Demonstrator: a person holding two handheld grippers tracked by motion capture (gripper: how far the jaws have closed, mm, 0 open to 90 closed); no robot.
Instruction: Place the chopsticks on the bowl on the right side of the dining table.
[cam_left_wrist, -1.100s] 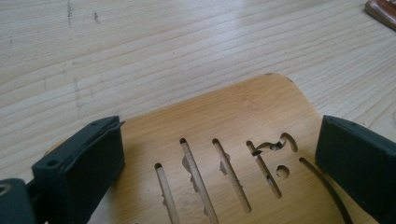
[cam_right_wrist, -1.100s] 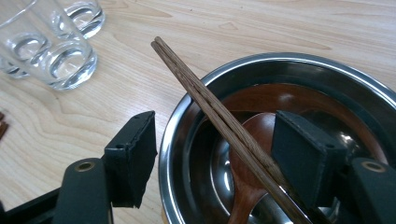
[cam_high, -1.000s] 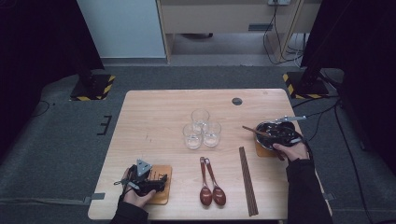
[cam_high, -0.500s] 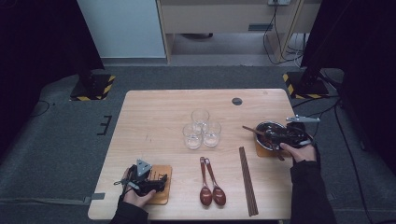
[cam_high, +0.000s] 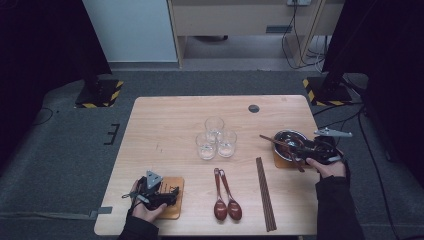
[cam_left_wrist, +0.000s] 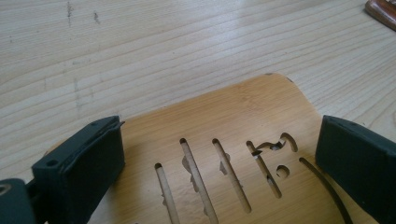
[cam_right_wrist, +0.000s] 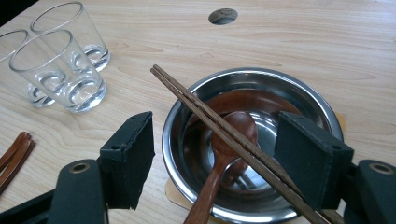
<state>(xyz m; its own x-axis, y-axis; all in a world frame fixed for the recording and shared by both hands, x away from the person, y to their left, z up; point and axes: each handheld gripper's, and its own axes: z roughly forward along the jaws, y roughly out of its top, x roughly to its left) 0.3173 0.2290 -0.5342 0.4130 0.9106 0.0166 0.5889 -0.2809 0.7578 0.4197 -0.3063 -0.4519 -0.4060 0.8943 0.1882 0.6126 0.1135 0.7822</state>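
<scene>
The steel bowl (cam_right_wrist: 252, 140) sits on a wooden coaster at about three o'clock on the counter (cam_high: 165, 125), close to the right edge. Inside it lies a wooden spoon (cam_right_wrist: 224, 154), and a pair of chopsticks (cam_right_wrist: 219, 126) rests across the rim, with the tips pointing out toward ten o'clock. Our right tongs (cam_right_wrist: 215, 154) stand wide, one jaw on each side of the bowl, and we see no pad pressing on anything.

The main risk, we judge, is the chopsticks. They lie loose on a smooth round rim, so a small knock from a jaw could roll them off or swing them toward the three glasses (cam_high: 216, 137), which stand near at about nine o'clock from the bowl. The bowl itself is light and may slide on its coaster if a jaw pushes the wall. The spoon handle leans over the near rim and could catch a jaw too.

Farther out, two spoons (cam_high: 225, 197) and another pair of chopsticks (cam_high: 265, 192) lie at six o'clock. Our left tongs (cam_left_wrist: 215, 158), at about seven o'clock, are open wide above a slotted wooden coaster (cam_left_wrist: 233, 154); closing carelessly may only push it along.
</scene>
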